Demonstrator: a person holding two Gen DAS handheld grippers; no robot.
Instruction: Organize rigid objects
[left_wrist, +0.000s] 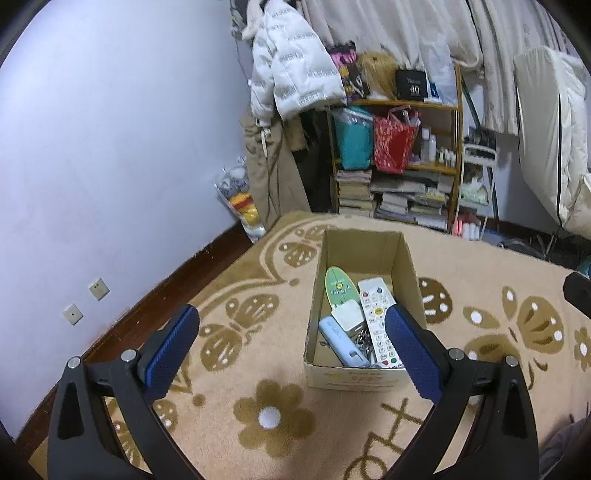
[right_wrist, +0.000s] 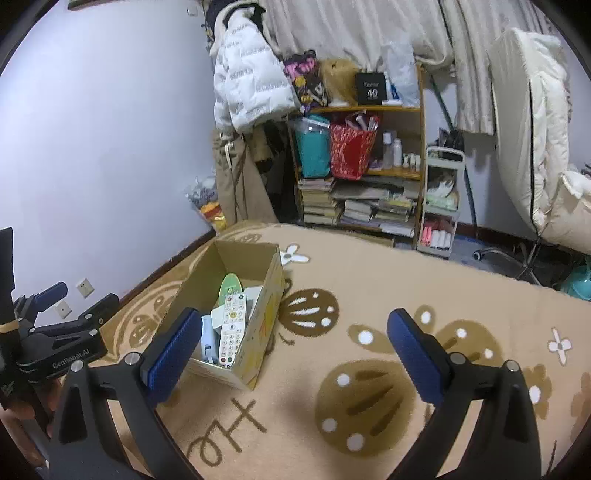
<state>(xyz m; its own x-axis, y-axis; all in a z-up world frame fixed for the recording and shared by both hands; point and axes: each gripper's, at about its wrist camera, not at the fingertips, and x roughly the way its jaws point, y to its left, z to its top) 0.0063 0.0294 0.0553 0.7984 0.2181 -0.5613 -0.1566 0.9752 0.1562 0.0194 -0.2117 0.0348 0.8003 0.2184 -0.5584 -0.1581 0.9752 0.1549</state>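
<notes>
Cardboard box (left_wrist: 364, 306) sits on the patterned carpet (left_wrist: 229, 376) just ahead of the left gripper (left_wrist: 291, 341), open top up, already holding the rigid items.

Left gripper: jaws spread wide, nothing between the pads; its right finger overlaps the box's near right corner in view, contact not determinable. Right gripper (right_wrist: 291, 349): released as well, empty; box lies ahead and to its left, bare carpet under and to its right.

Box contents, from the left gripper outward: pale blue device (left_wrist: 341, 341) at the near wall, white square adapter (left_wrist: 349, 315) above it, white remote control (left_wrist: 378, 325) along the right side, green oval card (left_wrist: 338, 290) leaning toward the far end. Some small metal pieces between device and remote, possibly keys; too small to confirm.

Risks, as judged:
- Remote and green card stand propped and overlapping; a nudge to the light box could tip them or slide the box on the carpet.
- Both grippers are close together; the left one's body shows at the left edge of the right wrist view, so a collision is possible.

Not visible: any rigid item left outside the box; box floor beneath the pile; carpet behind both grippers. Bookshelf (left_wrist: 399, 158) beyond is cluttered and unrelated.
</notes>
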